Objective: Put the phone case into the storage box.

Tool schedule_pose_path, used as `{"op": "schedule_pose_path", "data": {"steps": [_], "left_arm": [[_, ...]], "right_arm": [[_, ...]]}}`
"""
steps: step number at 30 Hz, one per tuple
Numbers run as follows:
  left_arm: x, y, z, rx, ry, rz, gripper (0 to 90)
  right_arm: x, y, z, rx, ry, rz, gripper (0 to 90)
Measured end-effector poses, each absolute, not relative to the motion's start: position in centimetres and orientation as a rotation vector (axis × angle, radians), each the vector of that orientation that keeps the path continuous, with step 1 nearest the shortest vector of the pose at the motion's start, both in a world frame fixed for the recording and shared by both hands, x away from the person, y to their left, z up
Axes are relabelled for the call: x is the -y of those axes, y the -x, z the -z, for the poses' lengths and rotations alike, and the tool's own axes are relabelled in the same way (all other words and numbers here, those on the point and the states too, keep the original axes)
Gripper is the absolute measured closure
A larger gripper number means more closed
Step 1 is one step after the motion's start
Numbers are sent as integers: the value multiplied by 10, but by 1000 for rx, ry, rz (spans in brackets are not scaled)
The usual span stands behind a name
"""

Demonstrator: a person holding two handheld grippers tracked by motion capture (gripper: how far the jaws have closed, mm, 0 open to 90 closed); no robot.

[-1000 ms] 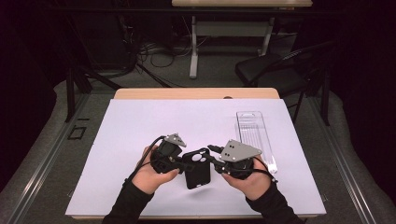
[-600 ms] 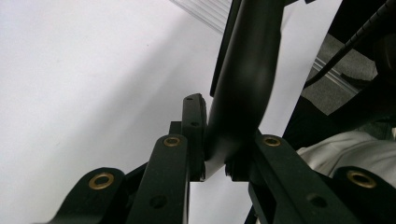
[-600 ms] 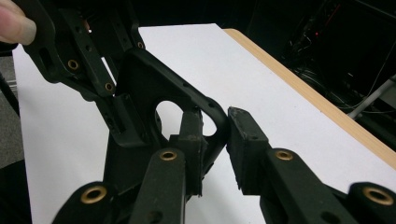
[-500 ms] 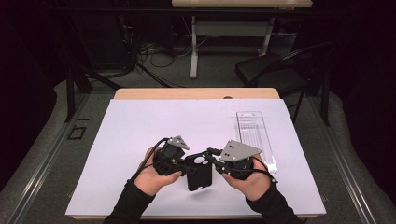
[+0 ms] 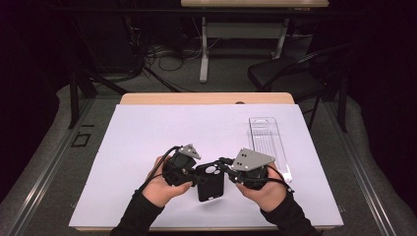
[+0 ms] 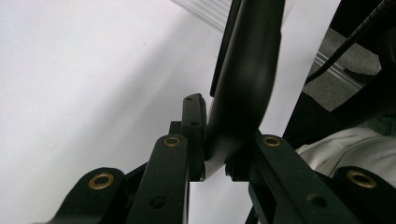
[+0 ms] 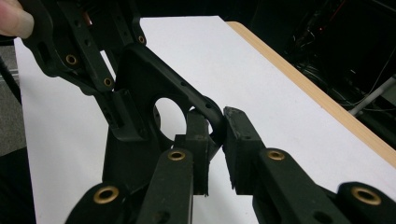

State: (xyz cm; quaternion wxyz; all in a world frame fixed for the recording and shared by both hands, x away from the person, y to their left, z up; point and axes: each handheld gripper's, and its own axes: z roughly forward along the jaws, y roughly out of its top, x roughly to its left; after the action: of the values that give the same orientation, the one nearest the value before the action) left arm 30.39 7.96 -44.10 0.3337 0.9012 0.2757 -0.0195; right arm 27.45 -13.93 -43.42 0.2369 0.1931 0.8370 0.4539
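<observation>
Bare white sheet [image 5: 162, 132] lies open left and ahead; a clear tray [image 5: 268, 142] blocks the right side.

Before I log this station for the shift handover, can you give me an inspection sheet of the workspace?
Surface: white sheet over a wooden table, flat.
Job's things: black phone case, held above the sheet between both grippers.
Clutter: clear plastic tray on the sheet, beyond the right hand.
Grippers: left gripper shut on the case's edge; right gripper has just been closing its jaws, now on the case's rim by the round camera cutout.
Cables: one trails from each gripper; a tangle lies on the floor behind the table.
Surroundings: black chair and a second table behind; dark room.
</observation>
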Motion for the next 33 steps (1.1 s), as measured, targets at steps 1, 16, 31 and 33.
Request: {"op": "schedule_pose_path", "data": {"steps": [1,16,31,33], "left_arm": [[-79,-304,441,-719,-2353,50,814],[-78,-304,442,-715,-2350,57,806],[-79,-305,443,-719,-2322,86,726],[-79,-305,443,-718,-2319,94,707]], "right_arm": [[139,-274,434,-2295,-527,-1244,813],[142,-275,434,-2302,-528,-1253,820],[144,-276,434,-2298,-530,-1277,823],[144,-276,434,-2297,-532,-1278,823]]}}
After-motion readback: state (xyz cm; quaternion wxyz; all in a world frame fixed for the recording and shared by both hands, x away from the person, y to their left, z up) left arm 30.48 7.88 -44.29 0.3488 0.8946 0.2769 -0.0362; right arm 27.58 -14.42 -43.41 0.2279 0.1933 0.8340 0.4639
